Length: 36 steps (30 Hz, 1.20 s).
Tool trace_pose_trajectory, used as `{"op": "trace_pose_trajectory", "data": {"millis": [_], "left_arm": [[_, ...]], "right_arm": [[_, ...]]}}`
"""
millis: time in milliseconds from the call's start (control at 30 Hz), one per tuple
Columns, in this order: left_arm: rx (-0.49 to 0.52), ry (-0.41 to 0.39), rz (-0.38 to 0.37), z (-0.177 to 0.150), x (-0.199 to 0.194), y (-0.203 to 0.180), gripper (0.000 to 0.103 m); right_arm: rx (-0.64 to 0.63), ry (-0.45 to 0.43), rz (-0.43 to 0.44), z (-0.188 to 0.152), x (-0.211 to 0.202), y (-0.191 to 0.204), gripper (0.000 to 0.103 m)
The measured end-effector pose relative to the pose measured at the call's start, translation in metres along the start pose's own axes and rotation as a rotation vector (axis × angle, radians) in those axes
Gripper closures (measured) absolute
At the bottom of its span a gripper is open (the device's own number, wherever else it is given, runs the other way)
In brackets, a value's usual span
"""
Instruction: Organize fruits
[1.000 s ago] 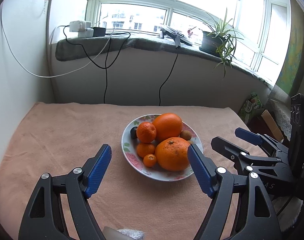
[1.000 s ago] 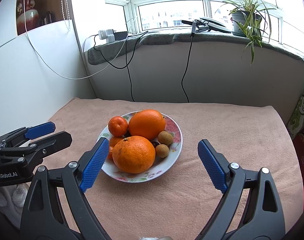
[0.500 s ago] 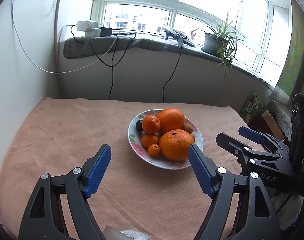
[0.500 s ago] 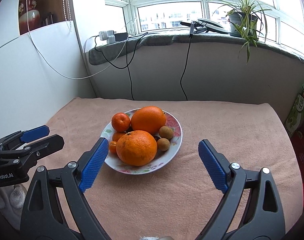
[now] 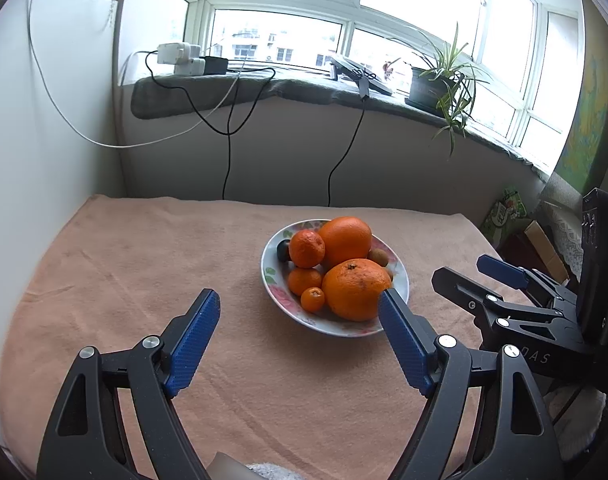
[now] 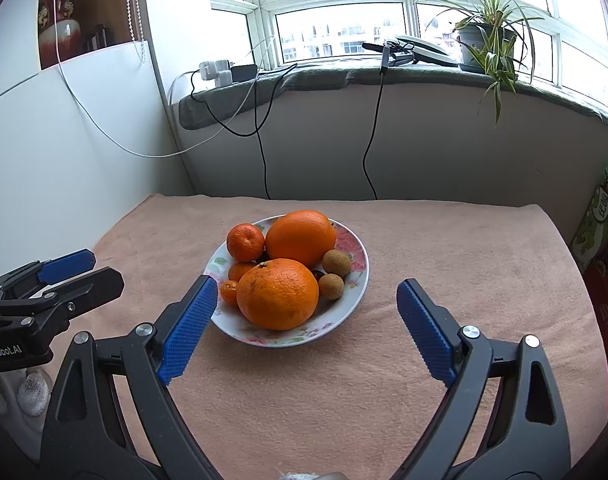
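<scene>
Pile risk: the 2 big oranges sit heaped on the floral plate (image 6: 354, 280) — lifting the near orange (image 6: 277, 294) could, I judge, let the far orange (image 6: 301, 238) roll onto the small fruit or off the rim.
Small fruit risk: the 2 brown longans (image 6: 331, 286) and the tiny mandarin (image 5: 312, 299) are round and loose; a wide jaw closing beside them may nudge them out onto the cloth (image 6: 444, 240).
Crowding risk: both tools aim at the same plate, so they could knock each other.
Left gripper (image 5: 299, 340): jaws wide apart, holding nothing, above the cloth.
Right gripper (image 6: 308, 330): jaws spread, holding nothing.
Fruit vs left gripper: plate lies farther off and to the right, the near orange just beyond its right fingertip.
Fruit vs right gripper: plate sits ahead, slightly left of centre, not touching the fingers.
Tangerines: 1 (image 5: 307, 249) at the far left of the plate, 1 (image 5: 304, 281) nearer — a dark fruit behind them.
</scene>
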<state>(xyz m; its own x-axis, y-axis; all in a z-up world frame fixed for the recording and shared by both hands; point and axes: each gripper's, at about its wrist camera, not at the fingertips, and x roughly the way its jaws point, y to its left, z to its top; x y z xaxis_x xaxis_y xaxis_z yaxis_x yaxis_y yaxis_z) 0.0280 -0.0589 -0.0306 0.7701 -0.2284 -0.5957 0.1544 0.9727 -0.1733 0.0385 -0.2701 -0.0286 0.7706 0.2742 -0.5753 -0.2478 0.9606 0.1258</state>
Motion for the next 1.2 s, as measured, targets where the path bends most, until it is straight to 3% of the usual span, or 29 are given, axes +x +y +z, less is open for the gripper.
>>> {"op": "trace_pose_trajectory", "data": {"millis": [1200], "left_arm": [[0.008,-0.007,0.005,0.0016,-0.0018,-0.0034,0.021]], "right_arm": [[0.002,0.007,0.003,-0.0013,0.0021,-0.0003,0.010]]}}
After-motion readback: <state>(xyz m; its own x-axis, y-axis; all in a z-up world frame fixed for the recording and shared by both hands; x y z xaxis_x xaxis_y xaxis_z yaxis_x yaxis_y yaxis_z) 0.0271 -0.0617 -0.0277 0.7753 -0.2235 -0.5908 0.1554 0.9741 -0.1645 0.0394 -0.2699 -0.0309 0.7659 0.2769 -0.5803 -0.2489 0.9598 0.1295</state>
